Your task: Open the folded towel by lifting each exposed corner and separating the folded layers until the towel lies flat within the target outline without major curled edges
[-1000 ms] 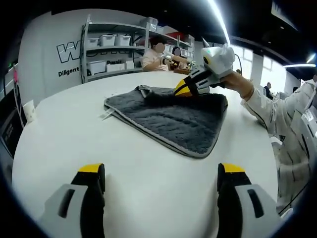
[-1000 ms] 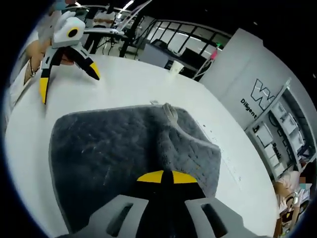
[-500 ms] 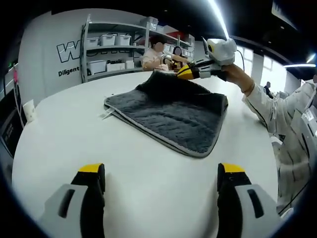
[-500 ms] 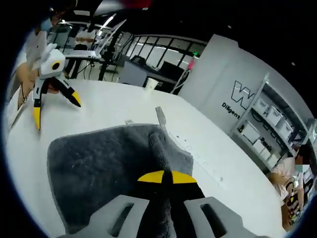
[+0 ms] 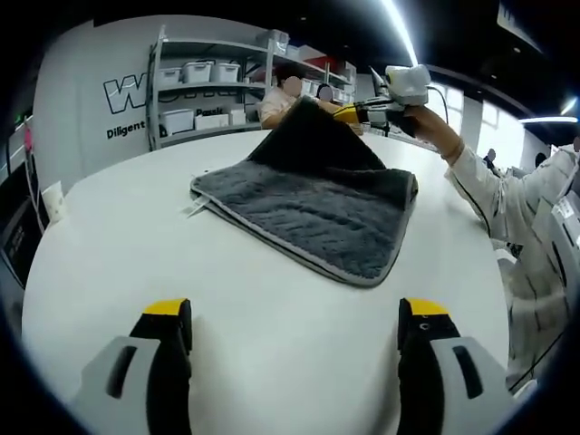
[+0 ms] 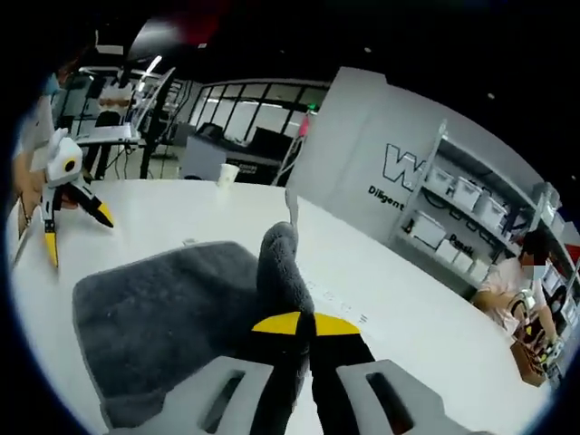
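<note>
Right gripper view puts my right tongs (image 6: 304, 323) clenched on a corner of the grey towel (image 6: 172, 317), its top layer pulled up into a ridge running straight ahead of the yellow tips. From the left gripper view the same lift reads as a dark tent of cloth rising at the far side of the towel (image 5: 313, 204), with the right tongs (image 5: 355, 112) at its peak. My left tongs (image 5: 294, 313) hang released and empty above the bare white counter (image 5: 118, 236), the towel well ahead of them. I judge this as the first unfolding step: top layer raised, not yet carried over. Next I would sweep the corner across and away so the layer peels open, while the left tongs pin the lower layer. Beyond the towel, shelves (image 5: 204, 91) carry pale bins (image 5: 198, 72); their contents I cannot make out.
</note>
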Motion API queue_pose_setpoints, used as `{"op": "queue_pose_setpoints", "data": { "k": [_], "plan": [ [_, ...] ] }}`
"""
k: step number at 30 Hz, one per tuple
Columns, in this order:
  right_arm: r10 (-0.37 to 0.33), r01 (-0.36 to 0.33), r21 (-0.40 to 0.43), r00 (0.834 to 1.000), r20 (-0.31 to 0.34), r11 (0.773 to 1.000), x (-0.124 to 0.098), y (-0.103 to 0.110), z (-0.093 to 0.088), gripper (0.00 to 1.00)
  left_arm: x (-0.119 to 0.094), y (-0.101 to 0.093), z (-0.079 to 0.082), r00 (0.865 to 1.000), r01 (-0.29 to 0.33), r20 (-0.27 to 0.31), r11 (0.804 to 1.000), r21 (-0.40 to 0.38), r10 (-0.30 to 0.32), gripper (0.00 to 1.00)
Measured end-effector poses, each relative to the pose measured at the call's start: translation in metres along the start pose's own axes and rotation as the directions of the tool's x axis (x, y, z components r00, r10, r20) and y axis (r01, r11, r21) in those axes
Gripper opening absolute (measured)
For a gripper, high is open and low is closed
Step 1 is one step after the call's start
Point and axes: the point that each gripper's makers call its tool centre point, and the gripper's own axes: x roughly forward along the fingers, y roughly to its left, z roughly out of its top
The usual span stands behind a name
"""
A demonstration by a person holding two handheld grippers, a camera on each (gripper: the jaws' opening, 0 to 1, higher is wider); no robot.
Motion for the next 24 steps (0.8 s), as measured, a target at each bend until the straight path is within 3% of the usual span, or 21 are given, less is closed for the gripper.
{"op": "queue_pose_setpoints", "data": {
  "k": [13, 24],
  "plan": [
    [-0.038, 0.036, 0.172, 0.999, 0.007, 0.984, 0.002, -0.034, -0.018, 0.00, 0.000, 0.002, 0.000, 1.000, -0.001, -0.003, 1.000, -0.005, 0.001, 0.92],
    [-0.100, 0.108, 0.260, 0.994, -0.046, 0.959, 0.014, -0.061, -0.056, 0.00, 0.000, 0.001, -0.001, 1.000, -0.001, -0.006, 1.000, -0.002, 0.001, 0.92]
  ]
}}
